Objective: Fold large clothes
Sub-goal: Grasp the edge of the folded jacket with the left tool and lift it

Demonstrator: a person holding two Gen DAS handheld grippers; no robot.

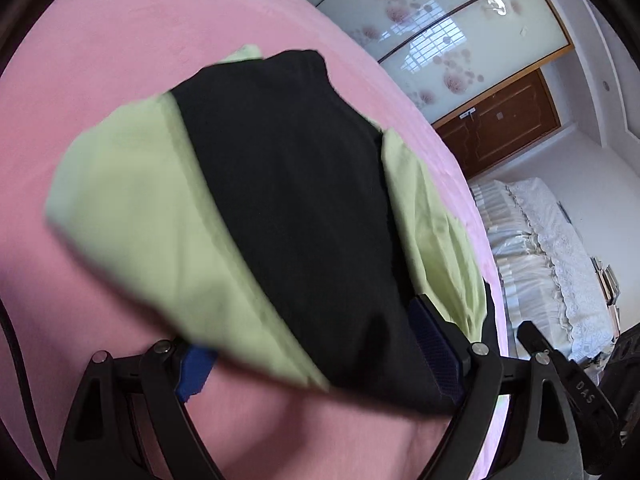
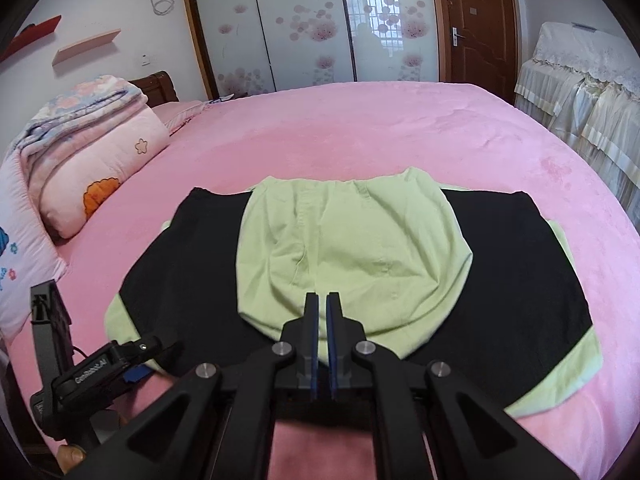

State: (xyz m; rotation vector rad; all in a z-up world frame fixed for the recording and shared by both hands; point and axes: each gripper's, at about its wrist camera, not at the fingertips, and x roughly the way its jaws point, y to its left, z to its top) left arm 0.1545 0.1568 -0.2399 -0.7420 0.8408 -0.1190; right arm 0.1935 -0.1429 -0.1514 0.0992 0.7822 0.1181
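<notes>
So: right gripper [image 2: 322, 308] clenched, its two blue-lined fingers [image 2: 313, 312] nearly touching with only a thin slit between, and nothing visibly pinched in that slit. Tips sit over the near edge of the green panel of the garment [image 2: 352, 248]. Garment is a large black-and-light-green piece lying flat on the pink bed sheet [image 2: 360, 128], green panel folded over the middle, black fabric spread to either side, green hem poking out at both near corners.

Left gripper [image 1: 316, 364] spread wide; in the left wrist view the garment's near corner lies between its fingers. One blue pad [image 1: 194, 364] shows bare under the green edge, the other pad [image 1: 434, 344] is against the black fabric. Cloth is blurred there, and I cannot tell whether it is lifted or only draped over the fingers. Right wrist view shows the left gripper at the garment's near-left green corner.

Relative to the garment: folded floral quilt [image 2: 92, 148] and pillow [image 2: 20, 248] well apart to its left, at the bed's edge. Sliding wardrobe doors with pink blossom print [image 2: 304, 24] beyond the far side of the bed, brown wooden door [image 2: 476, 20] next to them. Lace-covered furniture [image 2: 580, 92] off to the garment's right, past the bed edge.
</notes>
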